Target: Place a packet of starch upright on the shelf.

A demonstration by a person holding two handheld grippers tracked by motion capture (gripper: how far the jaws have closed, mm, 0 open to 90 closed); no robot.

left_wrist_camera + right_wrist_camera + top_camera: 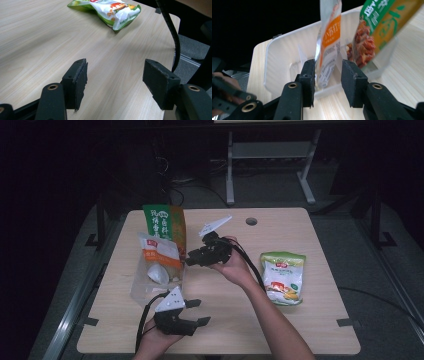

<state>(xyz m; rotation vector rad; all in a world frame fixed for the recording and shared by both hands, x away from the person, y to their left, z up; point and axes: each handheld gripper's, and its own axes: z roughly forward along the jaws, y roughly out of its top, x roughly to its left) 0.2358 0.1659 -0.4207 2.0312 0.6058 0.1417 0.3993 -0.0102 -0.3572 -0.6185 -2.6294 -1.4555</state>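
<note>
The right gripper (327,75) had its jaws around the lower edge of the orange-and-white cracker packet (328,42), with a gap on one side, so we judged it partly open and not yet clamped; the left gripper (115,82) hovered wide open and empty over the wooden table (37,37). The packet stood in the clear plastic bin (282,52) beside the green-and-orange snack bag (382,25). We judged that an off-centre closure could crumple or tip the packet, or nudge the leaning bag over, while the green corn-snack bag (284,277) lay well apart.
</note>
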